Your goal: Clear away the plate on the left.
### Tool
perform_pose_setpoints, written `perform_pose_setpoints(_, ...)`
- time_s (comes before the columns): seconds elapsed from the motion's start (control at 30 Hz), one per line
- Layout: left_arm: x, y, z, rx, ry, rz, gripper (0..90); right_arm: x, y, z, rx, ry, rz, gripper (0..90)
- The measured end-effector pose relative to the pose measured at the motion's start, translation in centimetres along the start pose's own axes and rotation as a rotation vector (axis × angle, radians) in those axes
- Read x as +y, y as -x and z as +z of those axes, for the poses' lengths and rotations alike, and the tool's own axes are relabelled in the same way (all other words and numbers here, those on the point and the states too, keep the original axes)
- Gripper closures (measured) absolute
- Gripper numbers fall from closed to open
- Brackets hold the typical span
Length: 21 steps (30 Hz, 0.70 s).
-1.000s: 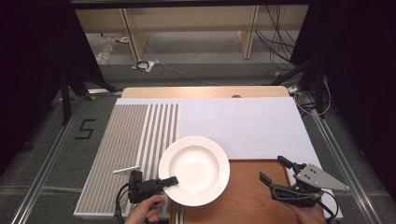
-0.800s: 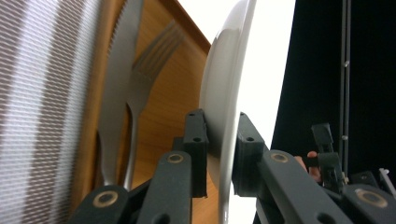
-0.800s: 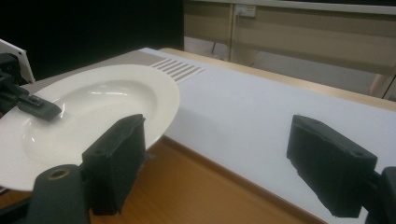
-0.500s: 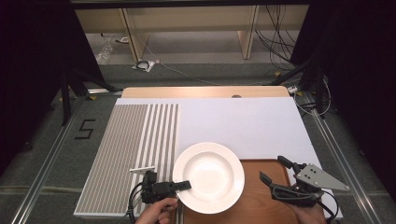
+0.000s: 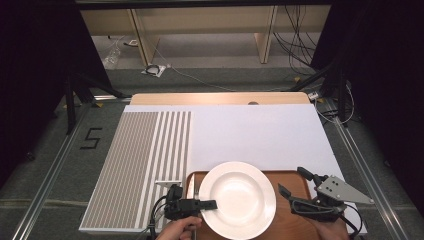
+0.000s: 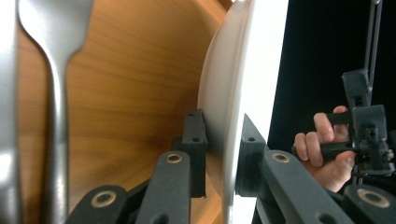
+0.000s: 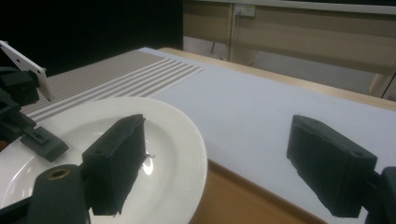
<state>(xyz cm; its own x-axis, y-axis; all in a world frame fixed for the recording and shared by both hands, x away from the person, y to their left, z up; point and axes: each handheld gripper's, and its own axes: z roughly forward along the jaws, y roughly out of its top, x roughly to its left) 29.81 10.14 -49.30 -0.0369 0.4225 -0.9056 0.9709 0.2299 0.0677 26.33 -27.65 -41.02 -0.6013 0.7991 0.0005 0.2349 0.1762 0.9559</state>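
A white plate (image 5: 239, 199) is over the wooden tray (image 5: 292, 181) at the table's near edge. My left gripper (image 5: 206, 204) is shut on its left rim. In the left gripper view the two pads pinch the plate's rim (image 6: 233, 93), one above and one beneath, with the tray's wood (image 6: 130, 93) behind. A metal fork (image 5: 196, 188) lies on the tray's left end, next to the plate (image 6: 56, 102). My right gripper (image 5: 291, 181) stands open just right of the plate, nothing between its pads (image 7: 224, 158). The plate (image 7: 163, 140) lies close to its left pad.
A white mat with a grey striped part (image 5: 135, 165) covers the table beyond the tray. The table's wooden far edge (image 5: 220, 98) shows past it. The other hand and its gripper (image 6: 359, 135) show beyond the plate in the left gripper view.
My left gripper has carried the plate to the right and nearer, from the mat onto the wooden tray beside the fork. The right gripper has stayed where it was.
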Motion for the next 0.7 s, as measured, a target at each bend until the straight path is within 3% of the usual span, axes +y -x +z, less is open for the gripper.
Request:
perform_pose_setpoints(0.37,-0.2,0.1,1.2,-0.003,-0.063,0.007,77.3,0.0,-0.1,0.1,0.004,-0.002,-0.001,20.4)
perform_pose_setpoints(0.7,-0.5,0.1,1.9,-0.001,-0.085,0.006,77.0,0.0,0.0,0.0,0.004,0.0,0.0,20.4)
